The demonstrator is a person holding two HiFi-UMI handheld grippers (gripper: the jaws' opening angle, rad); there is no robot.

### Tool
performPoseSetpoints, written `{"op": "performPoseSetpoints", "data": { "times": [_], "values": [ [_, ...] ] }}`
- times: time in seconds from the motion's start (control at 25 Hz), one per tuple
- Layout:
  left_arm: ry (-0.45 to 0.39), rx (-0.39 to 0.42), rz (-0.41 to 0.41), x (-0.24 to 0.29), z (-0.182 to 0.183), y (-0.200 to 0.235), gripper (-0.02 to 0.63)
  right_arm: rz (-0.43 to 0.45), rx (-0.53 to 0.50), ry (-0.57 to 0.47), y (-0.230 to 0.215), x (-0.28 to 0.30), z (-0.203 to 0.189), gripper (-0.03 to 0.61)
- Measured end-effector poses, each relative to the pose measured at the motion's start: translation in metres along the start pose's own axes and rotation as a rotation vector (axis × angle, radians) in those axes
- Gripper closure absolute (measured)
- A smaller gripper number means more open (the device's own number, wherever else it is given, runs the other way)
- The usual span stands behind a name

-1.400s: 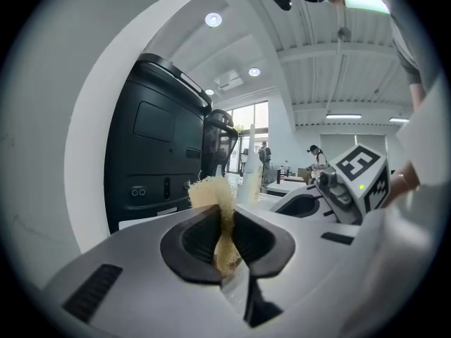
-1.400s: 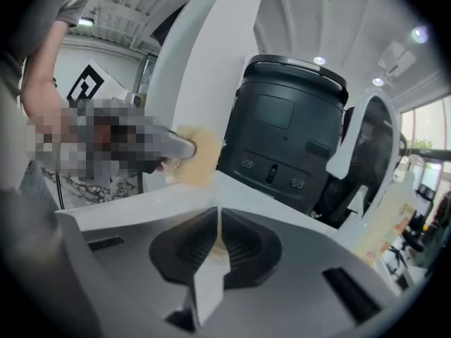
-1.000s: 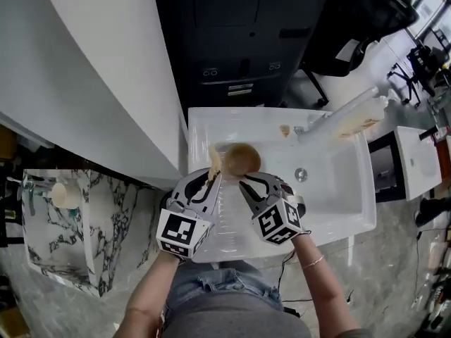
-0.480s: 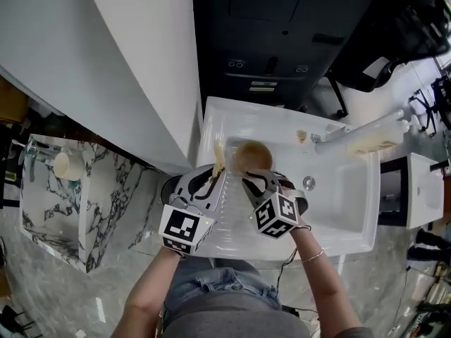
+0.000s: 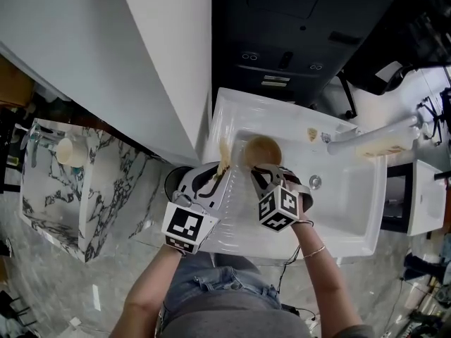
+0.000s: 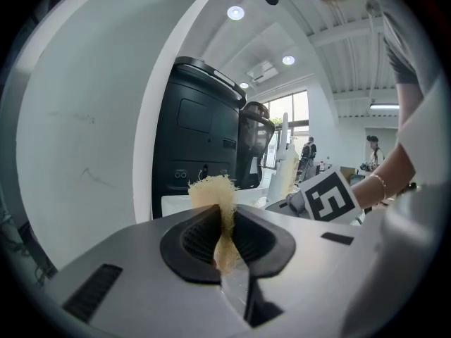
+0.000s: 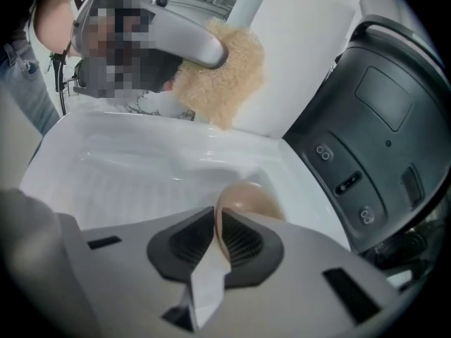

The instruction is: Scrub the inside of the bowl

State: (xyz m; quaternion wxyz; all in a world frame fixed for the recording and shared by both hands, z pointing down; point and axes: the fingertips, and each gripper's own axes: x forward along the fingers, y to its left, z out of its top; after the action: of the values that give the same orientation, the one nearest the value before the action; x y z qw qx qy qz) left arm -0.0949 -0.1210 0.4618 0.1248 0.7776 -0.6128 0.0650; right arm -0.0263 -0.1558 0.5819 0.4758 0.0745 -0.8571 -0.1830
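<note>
Seen from above, a person's two forearms reach forward over a white sink [image 5: 338, 210], each hand holding a gripper. The left gripper [image 5: 220, 171] has its jaws pressed together on a tan, fibrous sponge [image 5: 224, 157]; in the left gripper view the sponge [image 6: 215, 192] is pinched between the two dark pads and sticks up past them. Just to its right, the right gripper [image 5: 257, 174] has its jaws clamped on the near rim of a tan bowl [image 5: 262, 151], which is held above the sink basin. In the right gripper view the thin rim of the bowl [image 7: 246, 201] sits between the pads, with the sponge [image 7: 222, 72] close by, above the bowl. Farther right a faucet [image 5: 366, 136] reaches over the sink. Beyond the sink stands a black machine [image 5: 296, 34].
</note>
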Motion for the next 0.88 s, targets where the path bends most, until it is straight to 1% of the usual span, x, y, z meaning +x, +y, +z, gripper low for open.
{"op": "performPoseSetpoints", "data": {
  "times": [0.12,0.36,0.56,0.64,0.8,0.88],
  "values": [
    [-0.001,-0.009,0.004,-0.003,-0.002,0.004,0.569,0.003,0.018,0.007,-0.001,0.003,0.000,0.537],
    [-0.001,-0.020,0.003,-0.008,-0.004,0.011,0.569,-0.008,0.004,0.030,-0.001,0.004,0.000,0.552],
    [-0.009,-0.011,-0.010,-0.008,0.001,0.016,0.569,-0.019,0.053,-0.035,-0.007,-0.011,0.015,0.555],
    [-0.018,0.001,-0.021,-0.007,0.006,0.016,0.569,-0.021,0.109,-0.085,-0.009,-0.023,0.021,0.555],
    [-0.038,0.022,-0.055,-0.003,0.018,0.012,0.569,-0.014,0.300,-0.195,-0.015,-0.050,0.027,0.555],
    [-0.044,0.034,-0.078,0.000,0.022,0.008,0.569,-0.033,0.363,-0.235,-0.017,-0.061,0.024,0.555]
  ]
}}
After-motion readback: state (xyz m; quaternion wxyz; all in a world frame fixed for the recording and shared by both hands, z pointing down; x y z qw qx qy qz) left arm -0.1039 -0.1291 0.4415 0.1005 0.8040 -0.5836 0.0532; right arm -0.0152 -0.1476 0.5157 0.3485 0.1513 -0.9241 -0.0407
